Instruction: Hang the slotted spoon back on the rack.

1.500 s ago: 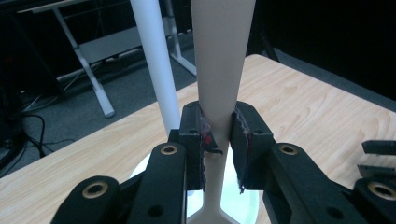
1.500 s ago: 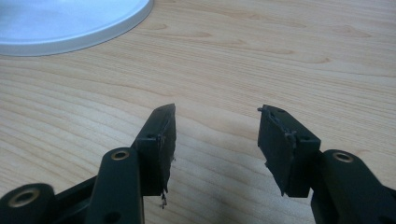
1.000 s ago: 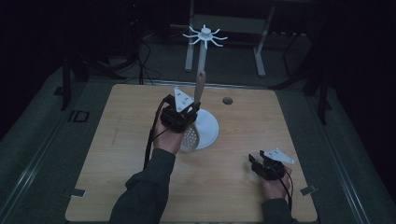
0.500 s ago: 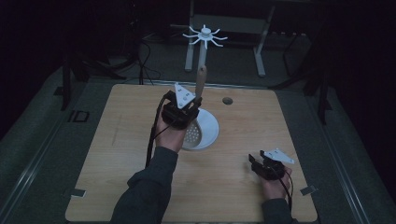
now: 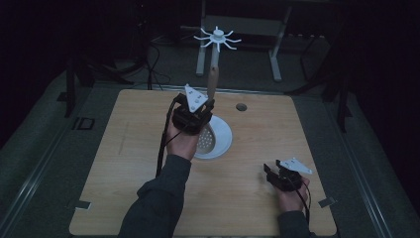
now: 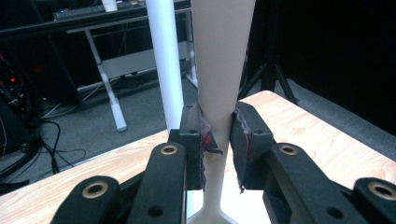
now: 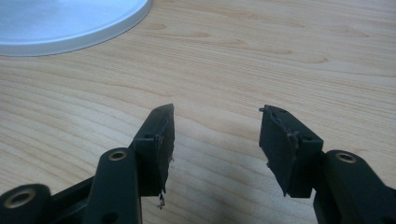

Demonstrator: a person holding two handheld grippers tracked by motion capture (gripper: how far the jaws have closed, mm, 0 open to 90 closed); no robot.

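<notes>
- Your left gripper clamps the skimmer by its handle, holding it upright over the table, its perforated head just above the stand's white base.
- The white pole stands just behind the handle.
- Your right gripper rests near the table's right front, jaws apart, just been opening, nothing between them.

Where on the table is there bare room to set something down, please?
The table's left side is bare, as is the far right corner past the small hole. The middle is crowded by the white stand base and left tool; the right tool occupies the near right.
</notes>
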